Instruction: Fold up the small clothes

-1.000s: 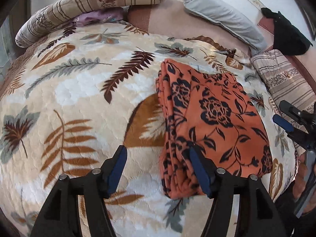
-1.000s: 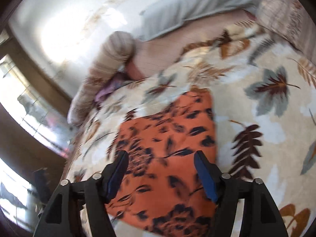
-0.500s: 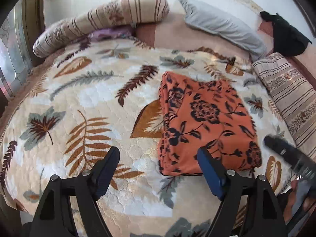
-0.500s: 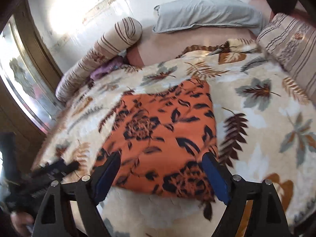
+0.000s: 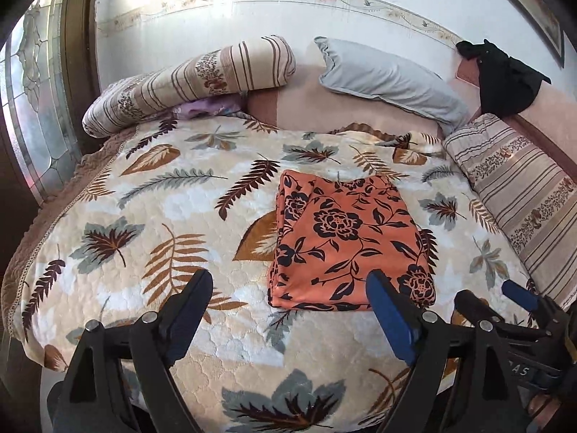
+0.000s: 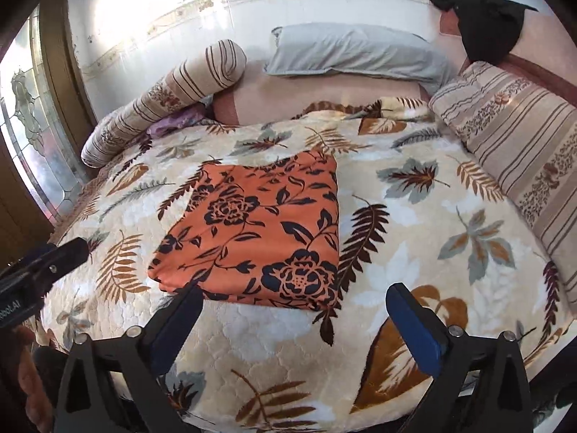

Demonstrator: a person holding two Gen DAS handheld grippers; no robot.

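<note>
An orange cloth with a dark flower print (image 5: 346, 241) lies folded into a flat rectangle on the leaf-patterned bedspread (image 5: 151, 216). It also shows in the right wrist view (image 6: 259, 231). My left gripper (image 5: 288, 306) is open and empty, held back above the near edge of the bed, short of the cloth. My right gripper (image 6: 292, 310) is open and empty, also back from the cloth's near edge. The right gripper shows at the lower right of the left wrist view (image 5: 505, 303). The left gripper shows at the left edge of the right wrist view (image 6: 43, 263).
A striped bolster (image 5: 187, 83) and a grey pillow (image 5: 389, 79) lie at the head of the bed. A striped cushion (image 5: 519, 187) lies along the right side. A black garment (image 5: 505, 79) hangs on the headboard. A glass door (image 5: 36, 115) stands at the left.
Both grippers have pulled back and up from the folded orange cloth, toward the near edge of the bed. The cloth lies still and both grippers stay open.
</note>
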